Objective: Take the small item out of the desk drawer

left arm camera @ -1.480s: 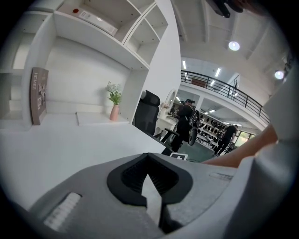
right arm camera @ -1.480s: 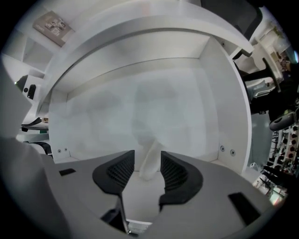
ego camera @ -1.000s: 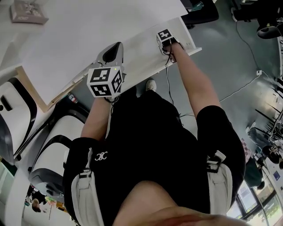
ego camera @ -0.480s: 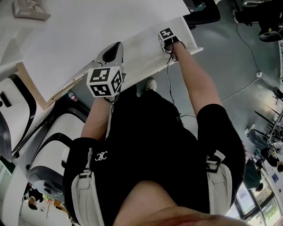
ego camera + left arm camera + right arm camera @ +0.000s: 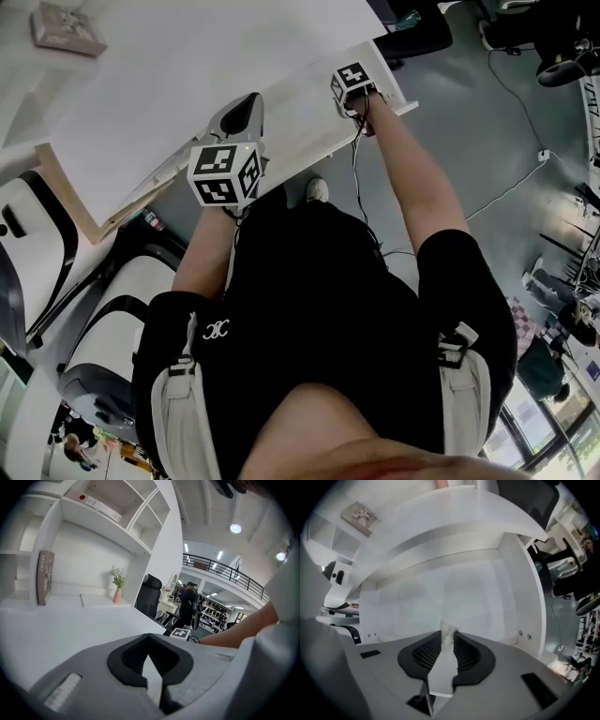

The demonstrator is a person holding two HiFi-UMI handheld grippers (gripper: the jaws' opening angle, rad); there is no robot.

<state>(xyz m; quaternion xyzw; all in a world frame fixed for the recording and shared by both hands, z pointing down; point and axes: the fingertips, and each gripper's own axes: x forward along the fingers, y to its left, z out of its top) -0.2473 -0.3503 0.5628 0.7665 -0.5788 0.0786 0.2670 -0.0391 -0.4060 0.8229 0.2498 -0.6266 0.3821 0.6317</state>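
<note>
While right tongs (image 5: 449,640) close on a white nub (image 5: 449,626), left tongs (image 5: 149,651) together, at desk (image 5: 187,84) edge.

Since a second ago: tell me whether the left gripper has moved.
No. The left gripper lies across the same spot on the desk's front edge as before.

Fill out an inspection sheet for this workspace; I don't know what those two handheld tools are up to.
Surface: white desk top, flat.
Job's things: small white blurred thing between the fingers of the right gripper.
Clutter: grey patterned book lying at the far left.
Grippers: left gripper shut, empty, over the desk; right gripper's fingers closing on the thing.
Cables: black cable hanging from the right gripper.
Surroundings: white-and-black chairs, grey floor.
</note>
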